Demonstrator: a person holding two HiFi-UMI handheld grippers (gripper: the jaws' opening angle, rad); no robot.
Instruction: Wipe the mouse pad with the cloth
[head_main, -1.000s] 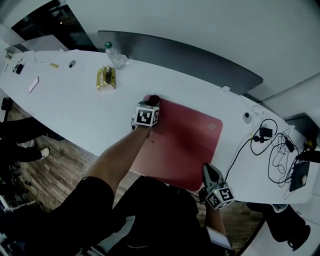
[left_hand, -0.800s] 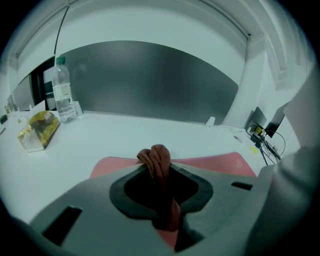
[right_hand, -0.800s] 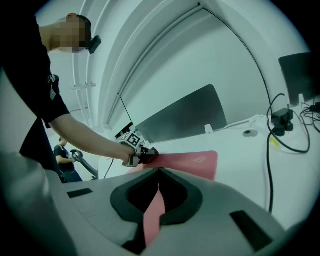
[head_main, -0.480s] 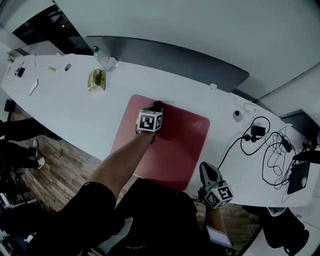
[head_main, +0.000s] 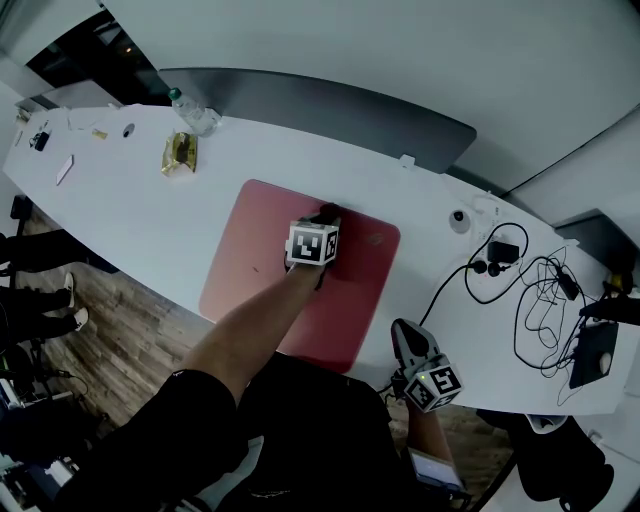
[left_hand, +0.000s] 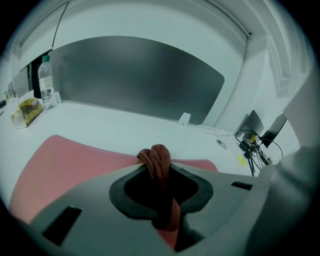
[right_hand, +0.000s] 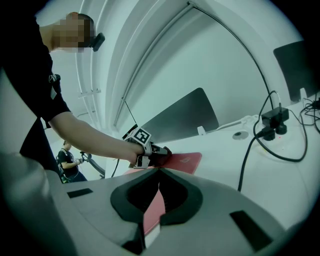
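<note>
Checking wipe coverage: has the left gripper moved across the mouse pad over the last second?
Yes. The left gripper, its tongs shut on the cloth, has slid right along the far edge of the pad, from its left corner toward the logo.

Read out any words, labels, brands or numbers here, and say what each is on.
Nothing legible.
On the mouse pad: a small mark near its far right corner, too small to read.
On the water bottle: a label, too blurred to read.
On the gold packet: any print too small to read.

Dim, cool cast — fisheye bending (edges blackened), soft shadows
</note>
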